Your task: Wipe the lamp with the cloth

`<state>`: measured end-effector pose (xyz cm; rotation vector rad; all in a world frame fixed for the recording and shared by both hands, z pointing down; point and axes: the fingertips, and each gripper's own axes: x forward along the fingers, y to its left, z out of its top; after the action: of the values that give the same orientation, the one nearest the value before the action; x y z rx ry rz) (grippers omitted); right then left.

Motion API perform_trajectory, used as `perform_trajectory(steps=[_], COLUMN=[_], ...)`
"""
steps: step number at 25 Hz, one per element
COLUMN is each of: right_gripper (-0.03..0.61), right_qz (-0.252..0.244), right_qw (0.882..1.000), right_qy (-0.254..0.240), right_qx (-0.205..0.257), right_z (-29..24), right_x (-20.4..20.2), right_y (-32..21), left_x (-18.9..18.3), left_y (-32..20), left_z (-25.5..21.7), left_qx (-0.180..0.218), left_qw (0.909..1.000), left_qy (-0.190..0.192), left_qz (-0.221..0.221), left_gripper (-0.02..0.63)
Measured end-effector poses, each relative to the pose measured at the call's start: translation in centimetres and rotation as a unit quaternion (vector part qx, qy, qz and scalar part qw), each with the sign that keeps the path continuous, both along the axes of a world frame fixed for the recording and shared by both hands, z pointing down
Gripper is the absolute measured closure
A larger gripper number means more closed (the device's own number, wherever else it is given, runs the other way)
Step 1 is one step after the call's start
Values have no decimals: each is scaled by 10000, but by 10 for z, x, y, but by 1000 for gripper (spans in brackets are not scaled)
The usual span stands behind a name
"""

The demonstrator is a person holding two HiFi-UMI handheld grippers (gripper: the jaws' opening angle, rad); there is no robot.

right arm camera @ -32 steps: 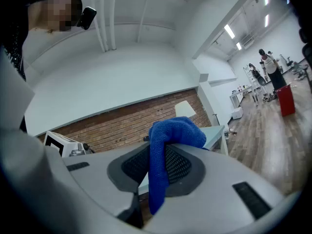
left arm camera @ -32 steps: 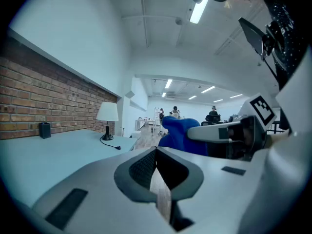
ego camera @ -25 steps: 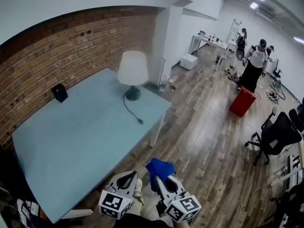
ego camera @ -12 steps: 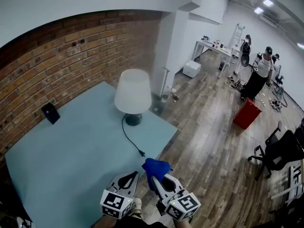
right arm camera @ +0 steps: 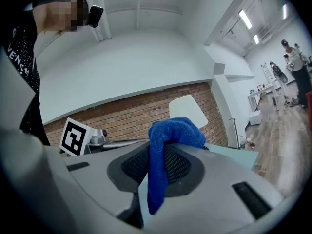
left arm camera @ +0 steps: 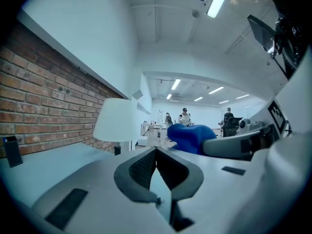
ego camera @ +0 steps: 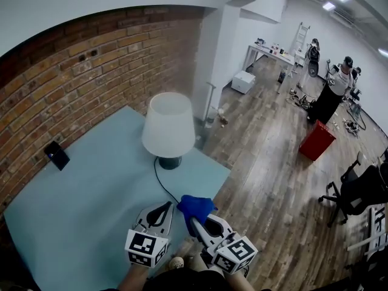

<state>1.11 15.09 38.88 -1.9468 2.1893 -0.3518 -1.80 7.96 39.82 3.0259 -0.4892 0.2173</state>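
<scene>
A table lamp (ego camera: 168, 127) with a white shade and dark base stands near the far right corner of the pale blue table (ego camera: 91, 193); it also shows as the lamp (left arm camera: 116, 122) and the lamp (right arm camera: 189, 110). Its black cord (ego camera: 161, 183) trails toward me. My right gripper (ego camera: 195, 218) is shut on a blue cloth (ego camera: 195, 206), which bunches above the jaws as the cloth (right arm camera: 165, 150). My left gripper (ego camera: 162, 214) is beside it, jaws shut and empty, also seen as the left gripper (left arm camera: 155, 162). Both hover over the table's near right edge, short of the lamp.
A small black box (ego camera: 57, 156) stands by the brick wall (ego camera: 73, 83). Off the table's right lie wooden floor, a red bin (ego camera: 316, 142), an office chair (ego camera: 357, 190) and people (ego camera: 332, 93) by a far desk.
The view has moved closer to the table: the lamp looms larger and nearer. Both grippers, the right still holding the cloth, now reach over the table's edge.
</scene>
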Motion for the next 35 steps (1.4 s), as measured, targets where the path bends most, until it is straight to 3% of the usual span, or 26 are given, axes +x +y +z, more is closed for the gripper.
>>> perform_trajectory(steps=[5,9,15,24,35], right_gripper=[515,515,515,515,515], right_qz=[-121,-252,-732,-763,-592], right_qw=[9971,9882,9784,9871,9917], right_qy=[709,1368,1659,1310,1088], right_qx=[259,640,994,512,-358], right_z=[-42,-95,-153,-91,-17], right_x=[32,62,87,123,154], right_y=[-61,-120,-190,-210,-197], left_x=[18,34,51,69,70], left_y=[-56,-108,-162,-186,-196], left_z=[-33,-67,-83,-60,-37], left_qx=[345,501,218,362,121], left_qw=[9990,9980,9958,9940,9926], left_qy=[163,223,596,100,-167], left_qz=[-223,-324,-660,-1028,-1200], left_gripper=[604,604,604,604,604])
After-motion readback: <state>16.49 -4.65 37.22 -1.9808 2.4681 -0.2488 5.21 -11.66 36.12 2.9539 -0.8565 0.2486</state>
